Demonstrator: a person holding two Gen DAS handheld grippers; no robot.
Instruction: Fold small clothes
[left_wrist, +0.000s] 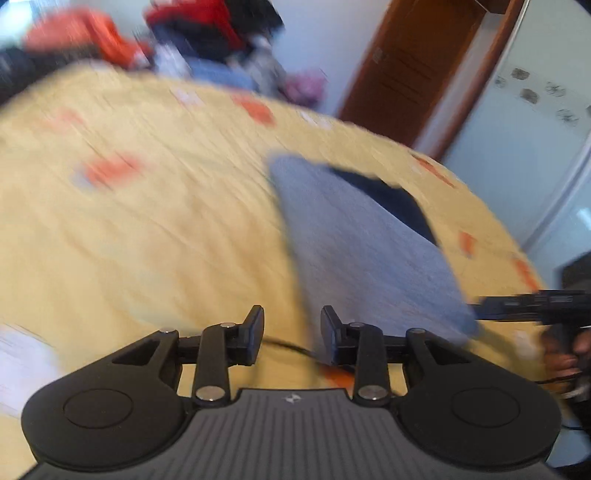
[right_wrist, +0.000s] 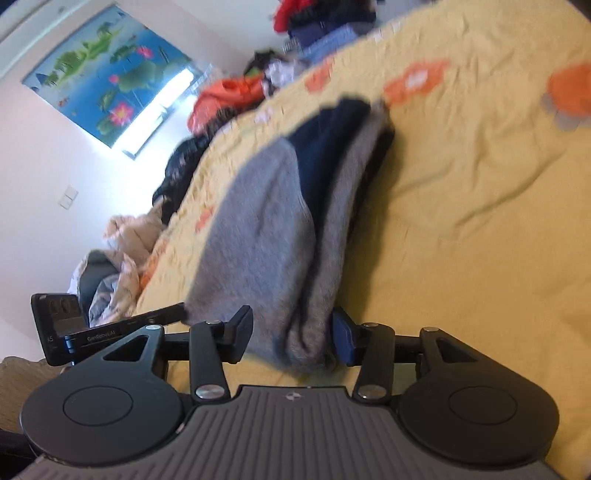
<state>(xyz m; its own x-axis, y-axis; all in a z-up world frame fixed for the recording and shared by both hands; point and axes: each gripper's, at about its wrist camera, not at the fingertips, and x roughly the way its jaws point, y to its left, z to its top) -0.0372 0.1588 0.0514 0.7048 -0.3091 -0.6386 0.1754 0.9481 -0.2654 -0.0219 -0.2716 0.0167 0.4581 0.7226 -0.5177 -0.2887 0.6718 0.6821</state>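
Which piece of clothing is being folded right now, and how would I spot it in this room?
Find the big yellow bedspread with orange flowers. On it, apart from the heap of clothes at its far edge, lies a grey garment with a dark navy part. It is the only piece lying between the right tongs.

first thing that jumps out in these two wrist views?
The grey and navy garment, folded over on the yellow flowered bedspread, its near end between the open right tongs. The left tongs are open and empty, just left of it. Behind, a heap of clothes lines the bed's far edge.
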